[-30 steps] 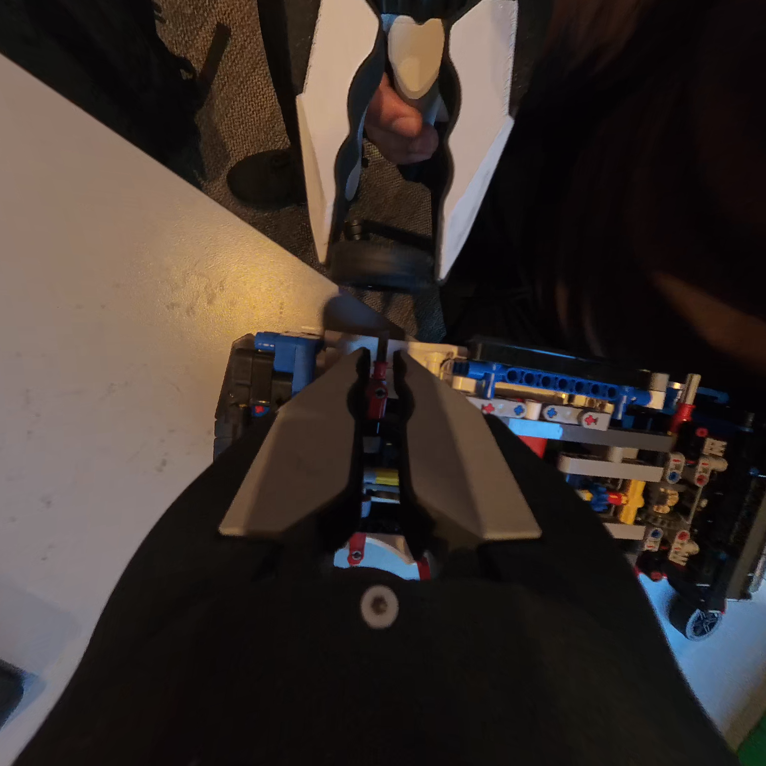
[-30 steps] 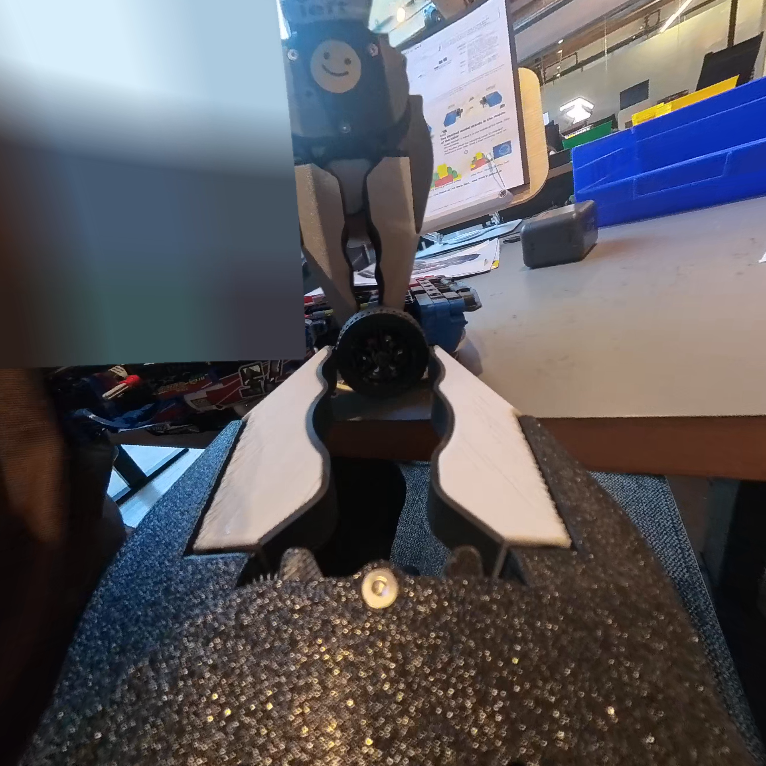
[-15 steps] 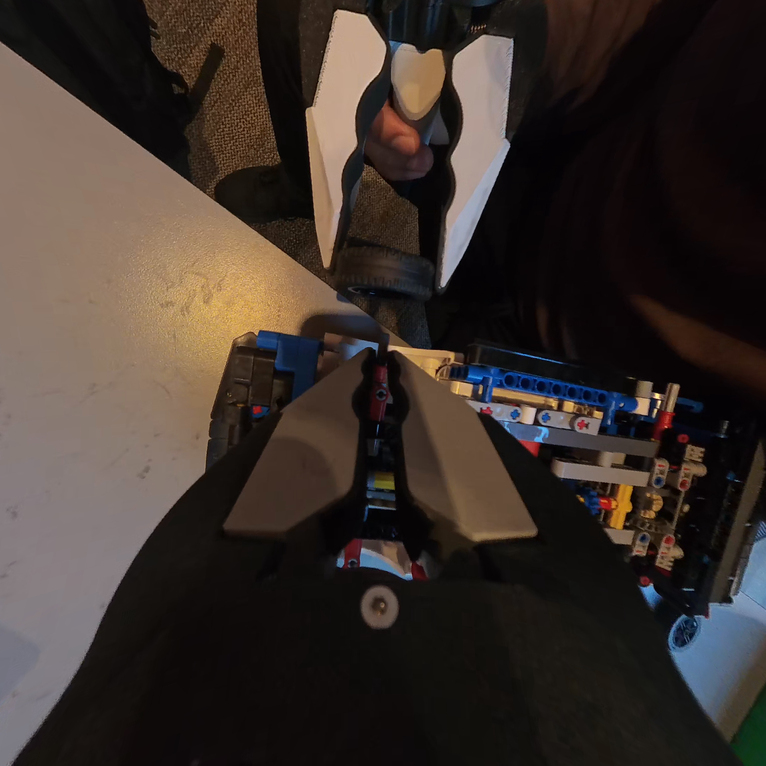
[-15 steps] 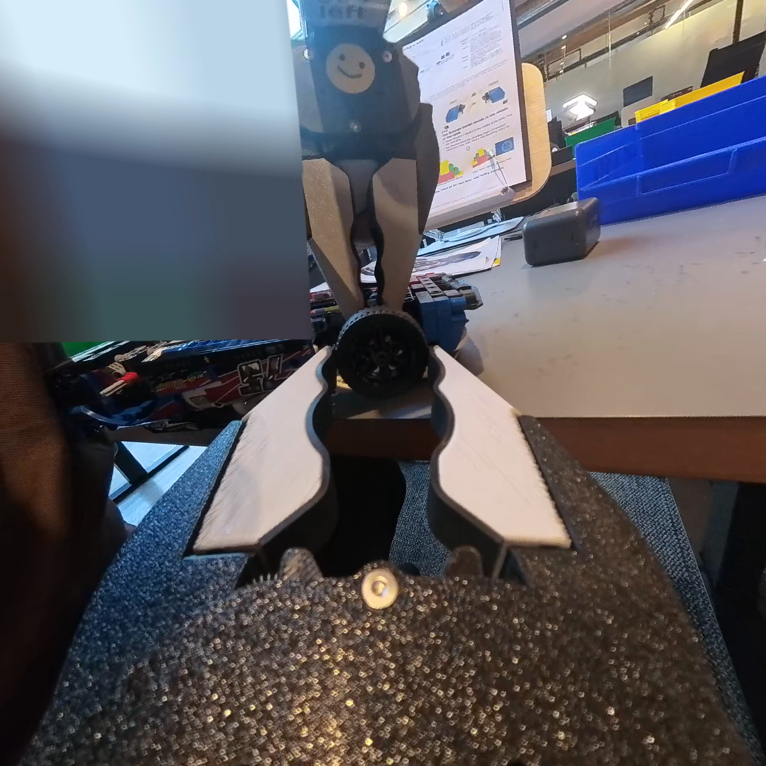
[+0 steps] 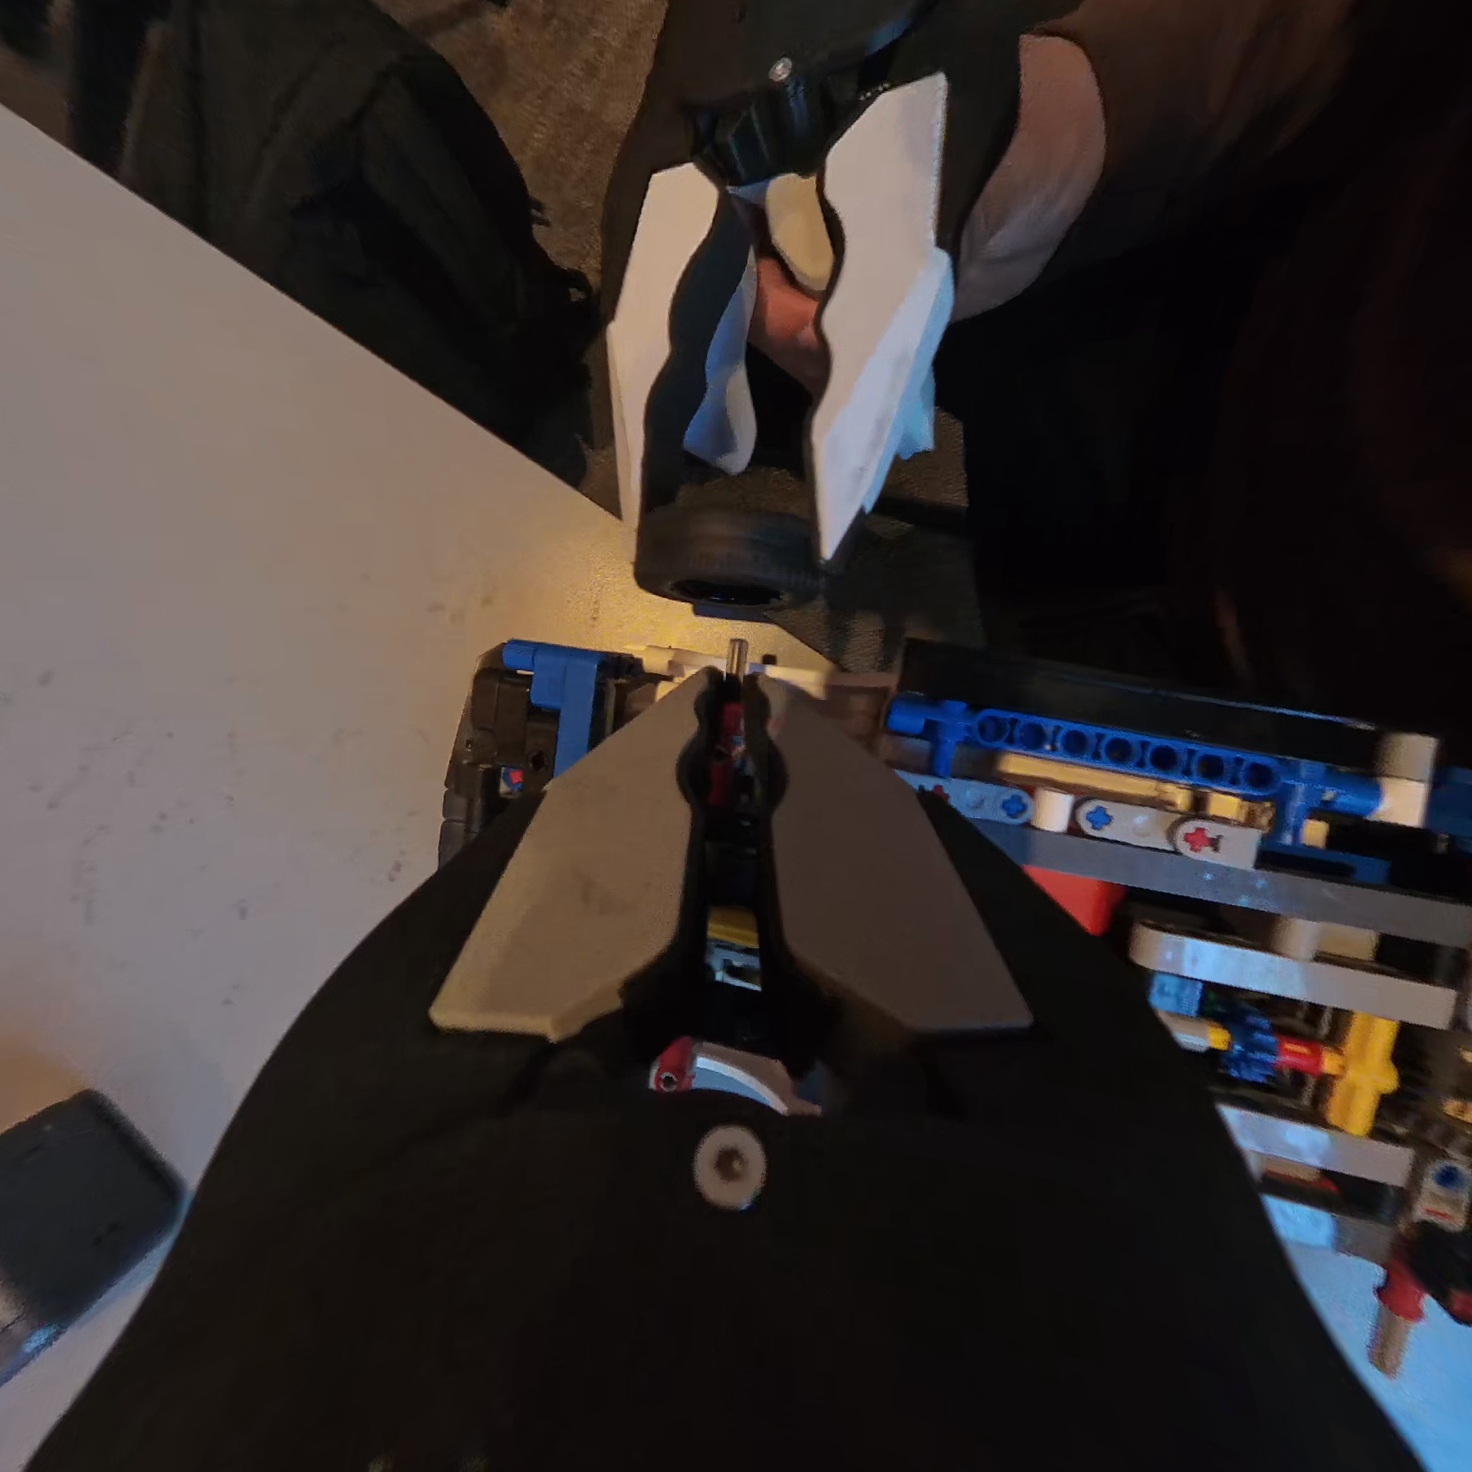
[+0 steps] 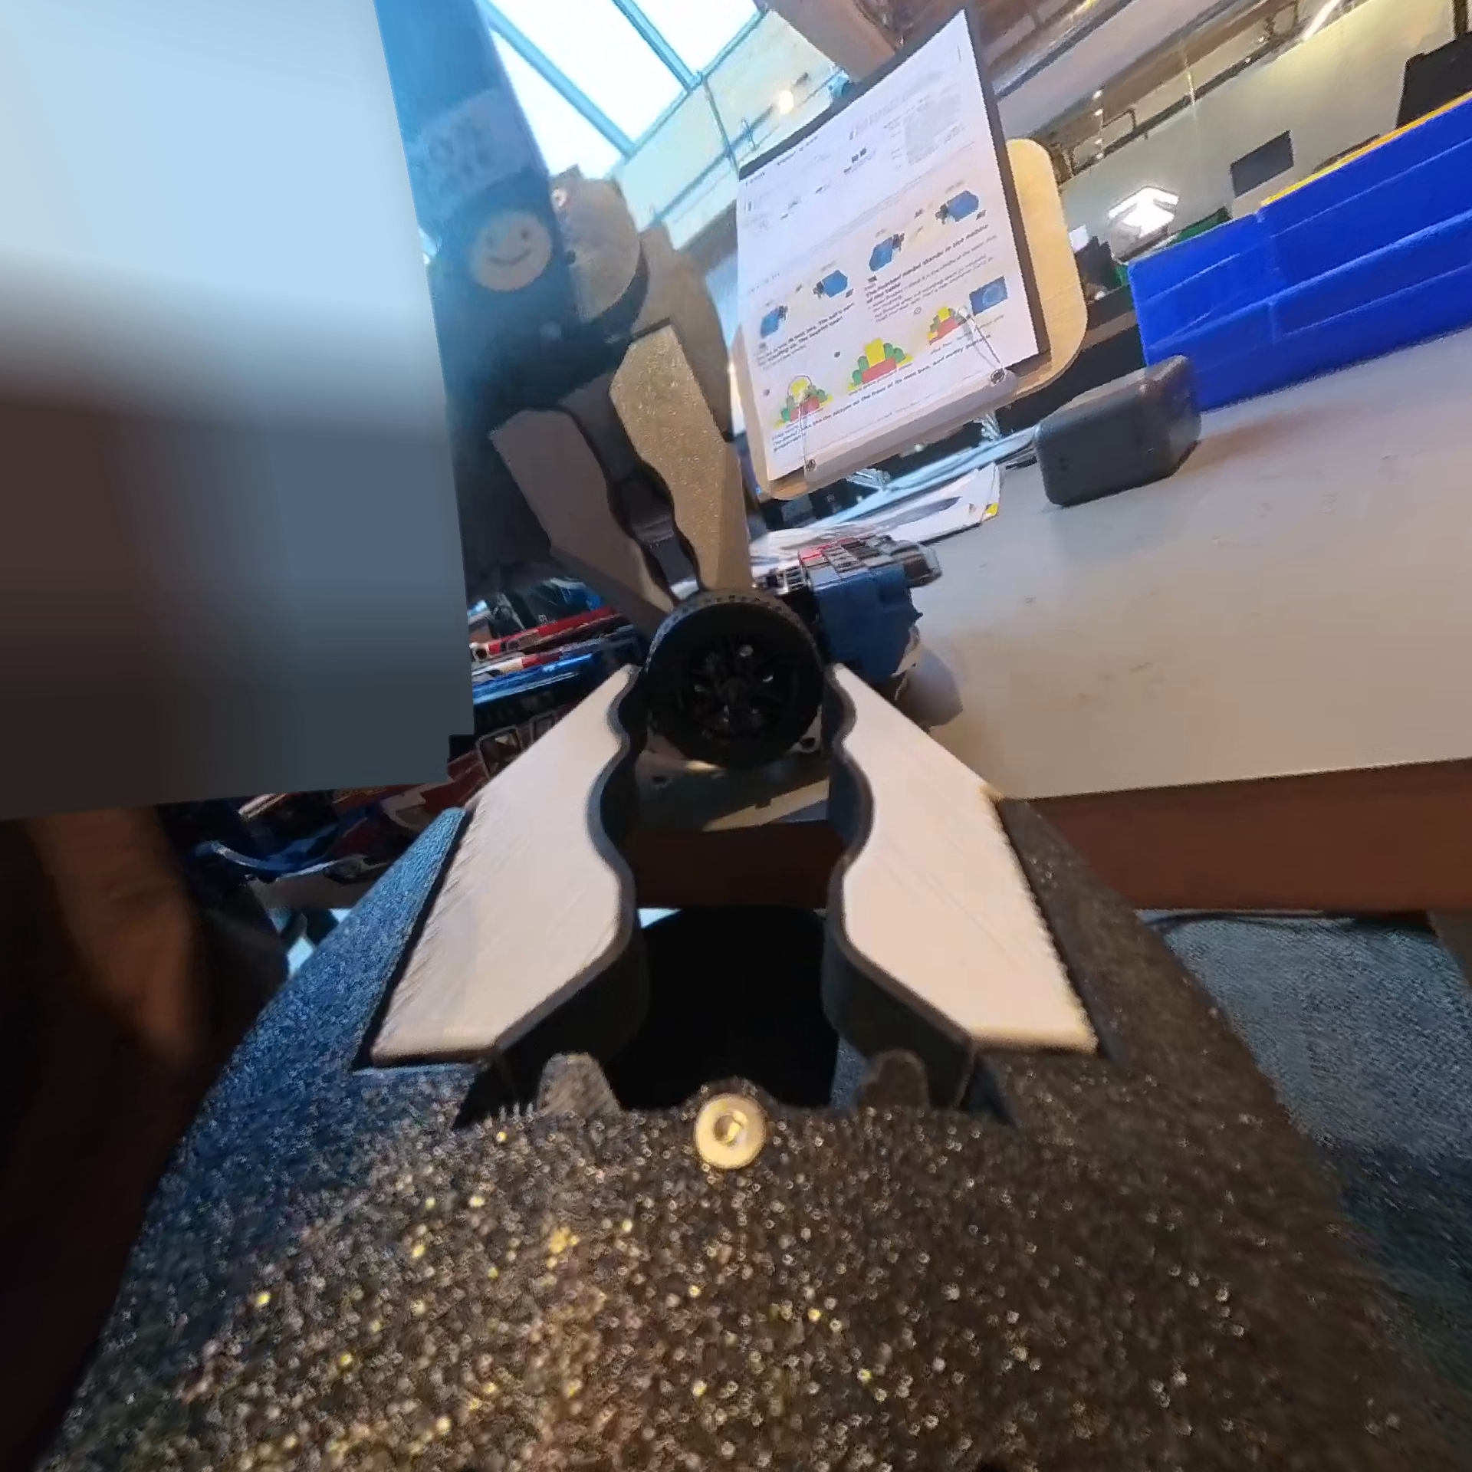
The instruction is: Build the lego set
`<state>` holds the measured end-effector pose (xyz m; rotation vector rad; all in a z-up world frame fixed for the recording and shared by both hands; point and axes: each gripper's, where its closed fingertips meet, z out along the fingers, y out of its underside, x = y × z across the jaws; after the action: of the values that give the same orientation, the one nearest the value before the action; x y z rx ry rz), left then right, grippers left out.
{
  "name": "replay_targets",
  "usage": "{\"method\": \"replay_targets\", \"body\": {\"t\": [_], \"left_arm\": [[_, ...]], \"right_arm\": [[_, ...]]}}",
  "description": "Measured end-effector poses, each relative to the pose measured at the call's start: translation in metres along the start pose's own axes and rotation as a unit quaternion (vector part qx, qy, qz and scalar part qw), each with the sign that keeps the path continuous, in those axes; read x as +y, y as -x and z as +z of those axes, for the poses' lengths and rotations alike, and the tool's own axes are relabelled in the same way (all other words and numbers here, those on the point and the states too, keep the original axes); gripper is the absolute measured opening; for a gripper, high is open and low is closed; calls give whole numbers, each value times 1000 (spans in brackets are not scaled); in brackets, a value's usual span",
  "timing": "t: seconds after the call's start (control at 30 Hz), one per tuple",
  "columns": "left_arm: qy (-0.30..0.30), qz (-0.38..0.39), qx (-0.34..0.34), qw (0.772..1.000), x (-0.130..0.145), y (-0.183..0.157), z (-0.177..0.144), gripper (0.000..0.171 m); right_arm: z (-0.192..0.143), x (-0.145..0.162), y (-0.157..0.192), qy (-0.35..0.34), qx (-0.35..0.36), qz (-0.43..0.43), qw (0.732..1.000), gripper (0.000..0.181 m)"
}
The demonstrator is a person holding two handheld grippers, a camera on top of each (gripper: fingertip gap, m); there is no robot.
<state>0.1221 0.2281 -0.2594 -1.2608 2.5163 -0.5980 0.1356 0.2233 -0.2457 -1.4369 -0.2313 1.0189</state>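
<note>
Chassis (image 5: 1115, 796) mostly built, sitting at the table (image 5: 199, 478) edge. My left gripper (image 5: 737, 693) pinches its front, beside the bare axle (image 5: 737, 657). My right gripper (image 6: 733, 701) clamps the black wheel (image 6: 733, 693), just off the axle; mounting left.

- The left wrist view looks steeply down along the left gripper (image 5: 734, 685) onto the lego model (image 5: 1115, 812) and white table (image 5: 239, 557), very near its fingertips.
- The right wrist view looks almost level from below the table edge (image 6: 1195, 812), along the right gripper (image 6: 733, 701), towards the far desk.
- The views face each other: each shows the other's gripper just beyond its own fingertips, and both share the black wheel (image 5: 729, 550) and the model's blue end (image 6: 864, 617).
</note>
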Motion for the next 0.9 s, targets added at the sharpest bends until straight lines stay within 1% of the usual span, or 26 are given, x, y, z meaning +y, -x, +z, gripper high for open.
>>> {"method": "replay_targets", "body": {"t": [0.1, 0.3, 0.43, 0.53, 0.67, 0.77, 0.9], "left_arm": [[-7, 15, -22, 1000, 0, 0, 0, 1], [-30, 36, -56, 997, -1, 1, -1, 0], [-31, 48, -78, 995, 2, 4, -3, 2], [-34, 47, -79, 995, 3, 5, -4, 1], [-30, 47, -76, 996, 3, 5, -4, 2], [-32, 48, -80, 995, 3, 5, -4, 1], [-41, 47, -79, 995, 3, 5, -5, 1]], "right_arm": [[2, -1, 0, -11, -4, 8, 1000, 39], [8, 5, 0, -4, 5, 0, 1000, 39], [12, 8, 0, -4, 3, 3, 1000, 39], [13, 5, 2, -20, -5, 12, 1000, 39], [8, -3, -2, -60, -32, 71, 995, 39], [5, -9, -4, -78, -46, 88, 992, 39], [9, -7, -5, -78, -59, 99, 990, 39]]}}
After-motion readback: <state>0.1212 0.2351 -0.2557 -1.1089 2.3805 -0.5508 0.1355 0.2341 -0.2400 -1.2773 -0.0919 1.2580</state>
